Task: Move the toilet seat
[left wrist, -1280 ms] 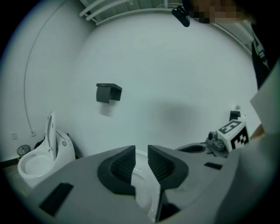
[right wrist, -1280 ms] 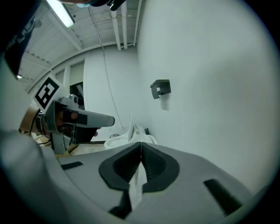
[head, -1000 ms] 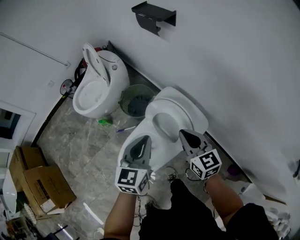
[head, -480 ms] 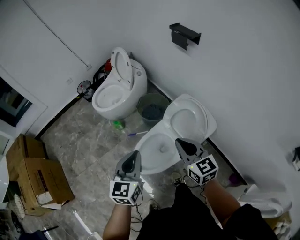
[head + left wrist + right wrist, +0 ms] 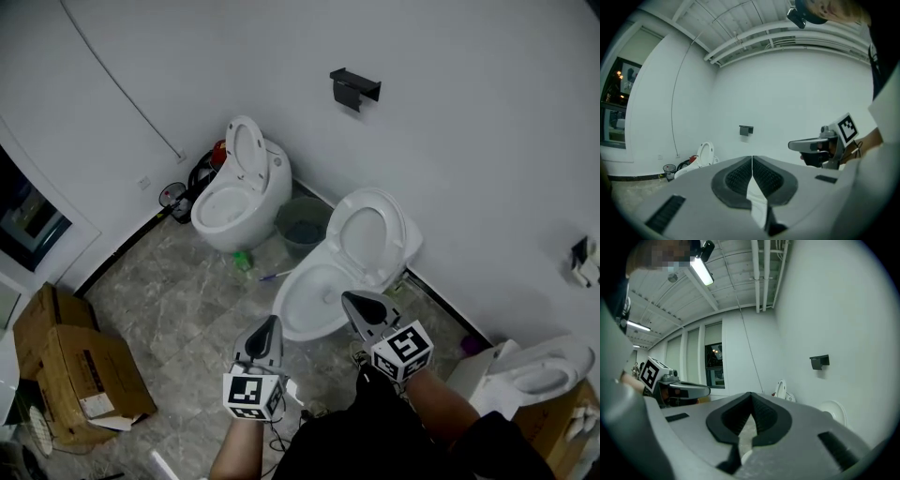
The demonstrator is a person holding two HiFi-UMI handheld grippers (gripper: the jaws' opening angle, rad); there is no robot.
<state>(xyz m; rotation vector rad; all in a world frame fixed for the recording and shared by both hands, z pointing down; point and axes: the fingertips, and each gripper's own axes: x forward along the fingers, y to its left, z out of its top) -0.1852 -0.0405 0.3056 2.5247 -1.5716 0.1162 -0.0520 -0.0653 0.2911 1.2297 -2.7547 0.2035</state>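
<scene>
Where a white wall (image 5: pixel 469 141) meets a grey stone floor (image 5: pixel 159 300), a toilet (image 5: pixel 314 295) stands with its bowl open. Its seat (image 5: pixel 372 199) is raised, leaning back toward the wall.

A person stands just in front of the bowl, seen from above, holding a gripper in each hand. The left gripper (image 5: pixel 270 323) hangs over the floor beside the bowl's front, apart from it. Its jaws are pressed fully together with nothing between them. The right gripper (image 5: pixel 352 298) points at the bowl's near rim. From above its tip overlaps that rim, and it is unclear whether the two touch. Its jaws are also closed tight and hold nothing.

Farther along the wall stands a second toilet (image 5: pixel 225 202), also with its seat up. A round bin (image 5: pixel 302 225) sits between the two toilets. A black holder (image 5: pixel 354 86) is fixed to the wall above them. A third toilet (image 5: pixel 539 366) shows at the right edge, and cardboard boxes (image 5: pixel 66 366) lie on the floor at the left.
</scene>
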